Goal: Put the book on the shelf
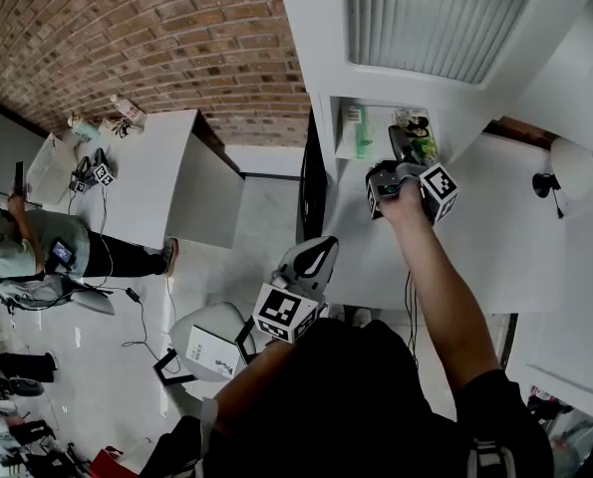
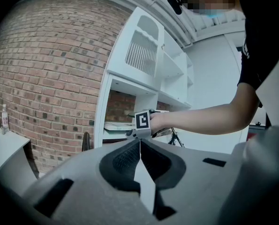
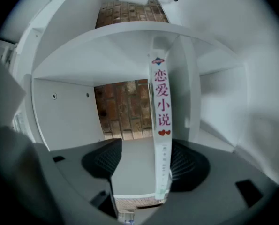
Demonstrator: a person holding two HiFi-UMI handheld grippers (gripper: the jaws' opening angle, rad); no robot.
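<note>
White shelf unit (image 3: 130, 36) against red brick wall (image 3: 123, 109): release step is wrapping up.
Thin white-spined book w/ red lettering (image 3: 161, 107) is standing upright in the compartment, btwn right gripper (image 3: 144, 165) jaws that are standing wide apart, not clamping. Next: backing straight out w/o tipping it. Left gripper (image 2: 140, 146) jaws are resting together, empty. Count: 1 book, 2 grippers.

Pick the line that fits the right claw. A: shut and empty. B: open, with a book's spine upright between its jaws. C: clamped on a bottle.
B: the right claw stands wide apart, with the book upright between its two sides, inside the shelf.
</note>
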